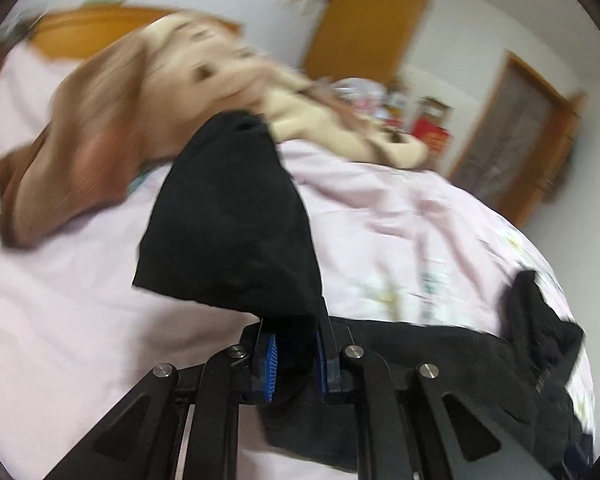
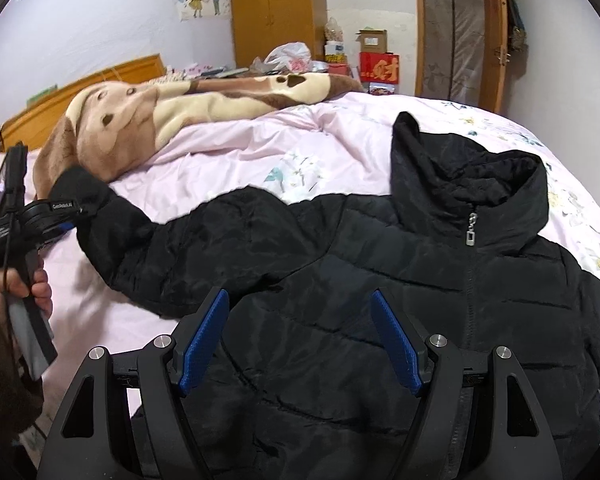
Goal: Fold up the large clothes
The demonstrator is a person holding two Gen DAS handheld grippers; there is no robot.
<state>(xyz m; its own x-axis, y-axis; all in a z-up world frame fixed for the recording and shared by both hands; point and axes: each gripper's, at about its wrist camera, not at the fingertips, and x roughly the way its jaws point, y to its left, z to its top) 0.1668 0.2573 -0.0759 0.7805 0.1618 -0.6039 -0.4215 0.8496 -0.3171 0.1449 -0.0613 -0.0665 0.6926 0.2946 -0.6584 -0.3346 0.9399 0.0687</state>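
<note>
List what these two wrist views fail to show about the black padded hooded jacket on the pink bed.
- Black padded hooded jacket: lower hem, right wrist view, hidden behind the right gripper.
- Far sleeve: right wrist view, cut off by the edge.
- Cuff in the left gripper: left wrist view, blurred.

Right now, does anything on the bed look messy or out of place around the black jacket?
Nothing looks damaged. The black jacket lies zipped, front up on the pink quilt, one sleeve pinched in the left gripper. Only the brown blanket is rumpled near the headboard.
</note>
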